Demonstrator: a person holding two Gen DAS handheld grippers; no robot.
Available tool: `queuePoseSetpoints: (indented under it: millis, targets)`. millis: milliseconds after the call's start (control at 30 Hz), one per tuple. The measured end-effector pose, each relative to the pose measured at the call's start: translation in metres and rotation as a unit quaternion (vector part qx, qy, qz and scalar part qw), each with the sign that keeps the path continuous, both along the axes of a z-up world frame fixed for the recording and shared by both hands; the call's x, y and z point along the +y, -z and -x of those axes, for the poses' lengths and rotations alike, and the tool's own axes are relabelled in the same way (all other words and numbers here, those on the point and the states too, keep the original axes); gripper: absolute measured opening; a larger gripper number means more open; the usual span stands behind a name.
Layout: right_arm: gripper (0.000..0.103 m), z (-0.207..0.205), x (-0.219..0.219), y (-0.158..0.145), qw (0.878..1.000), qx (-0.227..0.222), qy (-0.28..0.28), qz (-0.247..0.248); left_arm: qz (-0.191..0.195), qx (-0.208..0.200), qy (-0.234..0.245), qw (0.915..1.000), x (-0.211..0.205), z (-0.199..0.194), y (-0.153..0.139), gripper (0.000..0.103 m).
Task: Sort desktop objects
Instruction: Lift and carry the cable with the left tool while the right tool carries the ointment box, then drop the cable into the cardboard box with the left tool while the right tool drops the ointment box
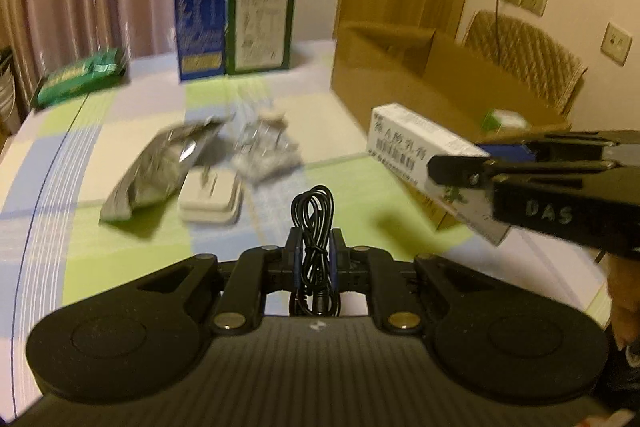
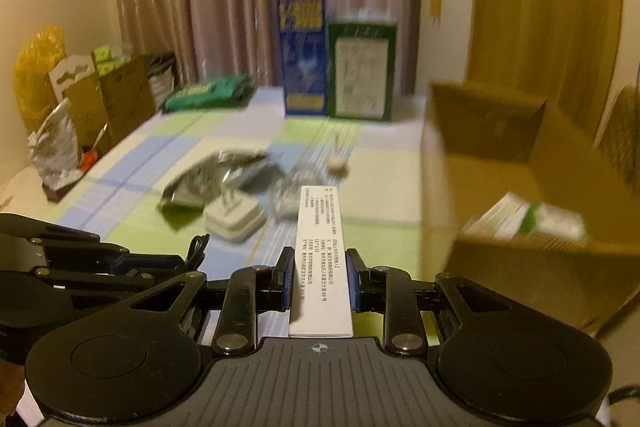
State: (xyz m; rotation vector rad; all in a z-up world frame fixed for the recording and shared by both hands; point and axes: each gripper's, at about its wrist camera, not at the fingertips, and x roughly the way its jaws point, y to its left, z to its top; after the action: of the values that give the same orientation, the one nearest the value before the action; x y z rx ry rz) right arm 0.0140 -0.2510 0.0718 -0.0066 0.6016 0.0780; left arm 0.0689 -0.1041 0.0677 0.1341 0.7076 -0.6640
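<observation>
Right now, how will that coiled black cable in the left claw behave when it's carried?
Likely floppy: the black cable is a thin coil, loops standing free above the left claw. Probably light. Its plug end hangs loose behind the pads, so it may swing or snag.

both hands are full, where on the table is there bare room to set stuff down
Free: the near cloth between the white adapter and the cardboard box; the far strip before the blue carton. Crowded: the middle, around the silver pouch and clear bag.

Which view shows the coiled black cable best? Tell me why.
The left wrist view: the black cable sits centred between the left gripper fingers, its loops plain. The right wrist view shows only a small bit of it at the left.
</observation>
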Motion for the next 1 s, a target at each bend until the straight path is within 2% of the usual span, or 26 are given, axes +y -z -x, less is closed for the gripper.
queuePoseSetpoints:
  millis: [200,367,533,767,800,833,867,1000]
  targets:
    - [0.023,0.003,-0.048,-0.051,0.998,-0.039,0.04,0.009,0.016,-0.021,0.03,0.9992,-0.05,0.002,-0.038,0.01]
    - [0.023,0.005,-0.097,-0.071,0.996,-0.05,0.075,0.009,0.026,-0.026,0.062,0.9974,-0.104,0.002,-0.06,0.01]
    - [0.023,0.001,-0.142,-0.067,0.994,-0.041,0.104,0.001,0.031,-0.017,0.078,0.9963,-0.154,-0.01,-0.062,0.01]
    - [0.023,-0.017,-0.186,-0.053,0.992,-0.023,0.122,-0.008,0.042,0.001,0.089,0.9951,-0.202,-0.044,-0.049,0.01]
    - [0.023,-0.02,-0.19,-0.051,0.992,-0.022,0.124,-0.009,0.041,0.001,0.088,0.9953,-0.207,-0.05,-0.046,0.012]
    - [0.023,-0.023,-0.194,-0.049,0.992,-0.021,0.125,-0.011,0.042,0.001,0.085,0.9955,-0.211,-0.055,-0.045,0.018]
    - [0.023,-0.027,-0.196,-0.047,0.992,-0.02,0.125,-0.013,0.044,0.005,0.086,0.9953,-0.214,-0.061,-0.042,0.033]
    - [0.023,-0.041,-0.204,-0.039,0.992,-0.015,0.124,-0.019,0.049,-0.002,0.081,0.9956,-0.211,-0.072,-0.04,0.034]
